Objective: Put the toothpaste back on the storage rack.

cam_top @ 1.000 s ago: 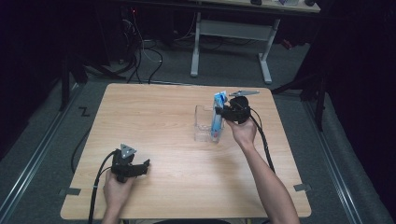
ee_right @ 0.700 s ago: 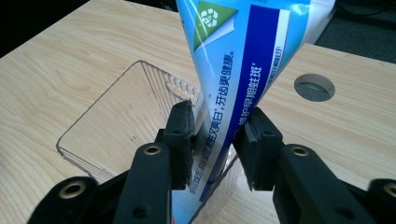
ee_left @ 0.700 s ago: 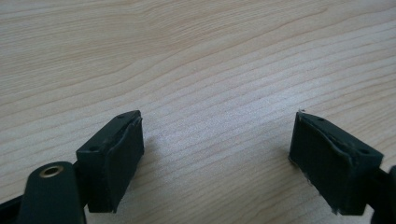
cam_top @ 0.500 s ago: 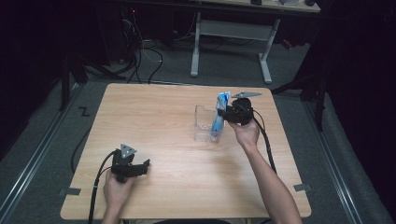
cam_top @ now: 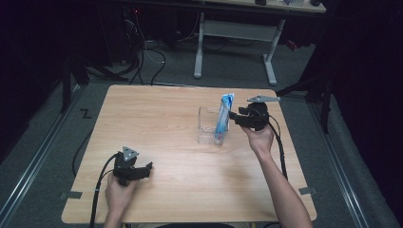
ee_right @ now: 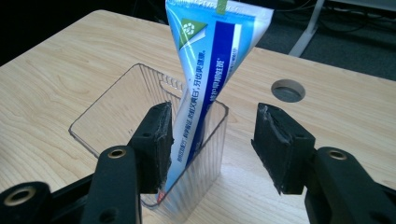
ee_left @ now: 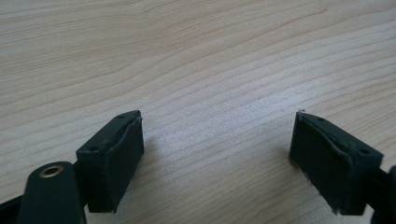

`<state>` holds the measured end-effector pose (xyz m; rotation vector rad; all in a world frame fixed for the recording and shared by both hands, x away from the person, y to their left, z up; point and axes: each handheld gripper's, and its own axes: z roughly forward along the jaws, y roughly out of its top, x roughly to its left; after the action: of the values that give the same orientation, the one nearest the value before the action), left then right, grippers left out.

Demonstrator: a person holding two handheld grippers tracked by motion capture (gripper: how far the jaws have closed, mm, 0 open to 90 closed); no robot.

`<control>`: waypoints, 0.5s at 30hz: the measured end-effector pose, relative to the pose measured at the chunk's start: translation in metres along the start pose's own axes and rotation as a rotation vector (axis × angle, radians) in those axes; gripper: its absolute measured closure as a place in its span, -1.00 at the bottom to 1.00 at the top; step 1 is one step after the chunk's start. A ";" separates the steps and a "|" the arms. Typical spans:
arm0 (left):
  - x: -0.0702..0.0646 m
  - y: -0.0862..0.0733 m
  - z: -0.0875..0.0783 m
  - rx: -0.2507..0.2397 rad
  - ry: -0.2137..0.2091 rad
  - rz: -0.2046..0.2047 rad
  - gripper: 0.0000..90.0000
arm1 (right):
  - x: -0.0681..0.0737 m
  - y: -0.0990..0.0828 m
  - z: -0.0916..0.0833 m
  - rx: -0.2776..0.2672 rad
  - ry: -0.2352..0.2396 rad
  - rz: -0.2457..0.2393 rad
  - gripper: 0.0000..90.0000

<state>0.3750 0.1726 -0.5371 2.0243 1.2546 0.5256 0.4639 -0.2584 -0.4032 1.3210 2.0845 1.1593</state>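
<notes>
The table [ee_right: 56, 84] is light wood with a visible grain and a matt finish. The container [ee_right: 107, 112] is clear, ribbed plastic. The tube [ee_right: 210, 70] is glossy printed plastic. The gripper pads [ee_left: 123, 154] are matt black and slightly rough.

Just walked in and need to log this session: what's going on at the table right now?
A person works at a wooden table with a gripper in each hand. The right gripper is open at a clear plastic container in which a blue-and-white toothpaste tube stands, leaning against its near corner; one jaw reaches inside, the other stays outside. The left gripper sits open over bare wood near the table's front edge, holding nothing.
</notes>
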 end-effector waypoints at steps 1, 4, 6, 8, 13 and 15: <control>0.000 0.000 0.000 0.000 0.000 0.000 -0.60 | 0.000 0.000 -0.002 -0.001 -0.004 -0.005 0.05; 0.000 0.000 0.000 0.000 0.000 0.000 -0.60 | -0.001 0.000 -0.008 0.004 -0.006 -0.012 0.06; 0.000 0.000 0.000 0.000 0.000 0.000 -0.60 | -0.002 -0.002 -0.010 0.009 -0.013 -0.017 0.06; 0.000 0.000 0.000 0.000 0.000 0.000 -0.60 | -0.003 -0.003 -0.014 0.009 -0.017 -0.018 0.07; 0.000 0.000 0.000 0.000 0.000 0.000 -0.60 | -0.003 -0.003 -0.024 -0.004 -0.020 -0.027 0.08; 0.000 0.000 0.000 0.000 0.000 0.000 -0.60 | -0.004 -0.003 -0.027 -0.002 -0.023 -0.030 0.08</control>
<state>0.3750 0.1726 -0.5371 2.0248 1.2544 0.5257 0.4447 -0.2741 -0.3906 1.2912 2.0793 1.1279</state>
